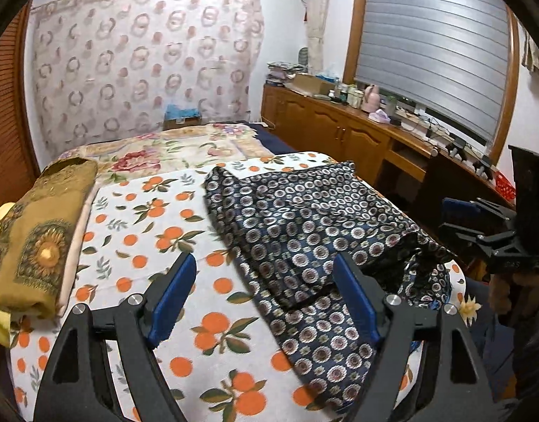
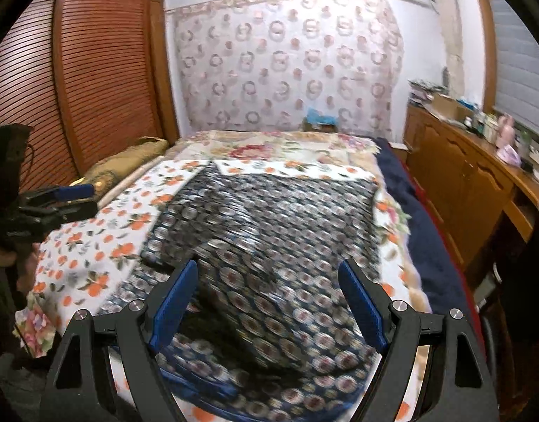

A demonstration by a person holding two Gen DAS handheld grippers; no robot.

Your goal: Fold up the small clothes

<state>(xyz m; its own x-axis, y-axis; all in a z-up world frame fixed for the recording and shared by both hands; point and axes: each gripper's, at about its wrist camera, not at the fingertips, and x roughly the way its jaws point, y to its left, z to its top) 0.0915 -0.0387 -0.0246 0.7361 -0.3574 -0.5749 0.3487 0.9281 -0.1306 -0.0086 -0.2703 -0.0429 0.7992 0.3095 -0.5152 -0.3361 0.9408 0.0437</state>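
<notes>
- At the far left of the bed (image 1: 104, 235), a folded olive cloth (image 1: 41, 242) lies well left of the navy patterned garment (image 1: 304, 232); its near end is cut off behind something yellow I can't identify.
- The orange-print sheet (image 1: 146, 218) between that cloth and the garment is bare.
- The left tongs (image 1: 266, 299) hang wide with nothing between the pads, over the garment's near left edge.
- The garment sits right of the bed's centre; its long axis runs from the far left corner toward the near right, where a bunched fold spills at the bed's edge.
- The right tongs (image 2: 269, 299) are wide too, empty, above the garment's near part (image 2: 262, 246), which is blurred there.
- Right of the garment, a narrow gap separates the bed from wooden cabinets (image 1: 339, 130).
</notes>
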